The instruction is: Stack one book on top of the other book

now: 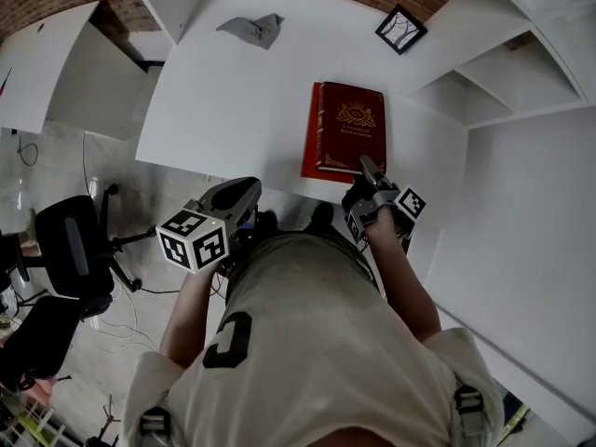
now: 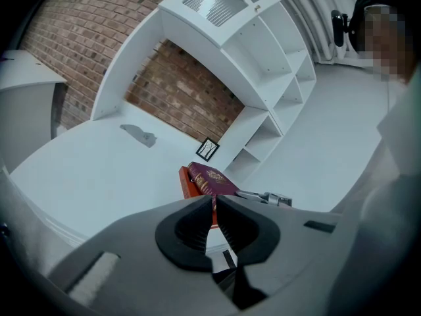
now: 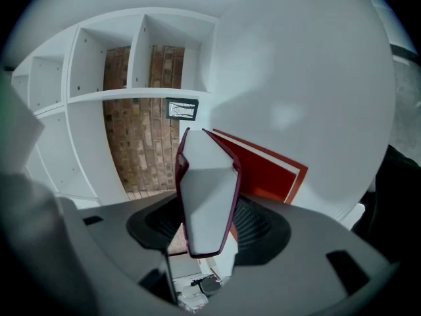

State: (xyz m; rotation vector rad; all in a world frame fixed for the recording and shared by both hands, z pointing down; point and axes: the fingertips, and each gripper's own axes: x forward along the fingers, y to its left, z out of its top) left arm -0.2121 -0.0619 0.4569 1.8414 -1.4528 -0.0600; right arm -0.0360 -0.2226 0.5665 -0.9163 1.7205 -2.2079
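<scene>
Right gripper [image 3: 207,199] clamps the maroon gilt-stamped hardcover book [image 1: 350,130] at six o'clock — atop a red-orange book [image 3: 263,170]; left gripper [image 2: 215,204] closed, empty.

Lower book mostly covered; small print unreadable.
Orange-red book [image 1: 306,156]: only a side strip shows under maroon book [image 1: 352,128] in head view. Cover lettering + framed picture [image 1: 400,28] too small to tell. Torso [image 1: 307,343] hides near edge of table [image 1: 233,110].

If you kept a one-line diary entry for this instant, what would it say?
right claw: shut on maroon book | maroon book: lying on orange book | left claw: shut, empty
</scene>
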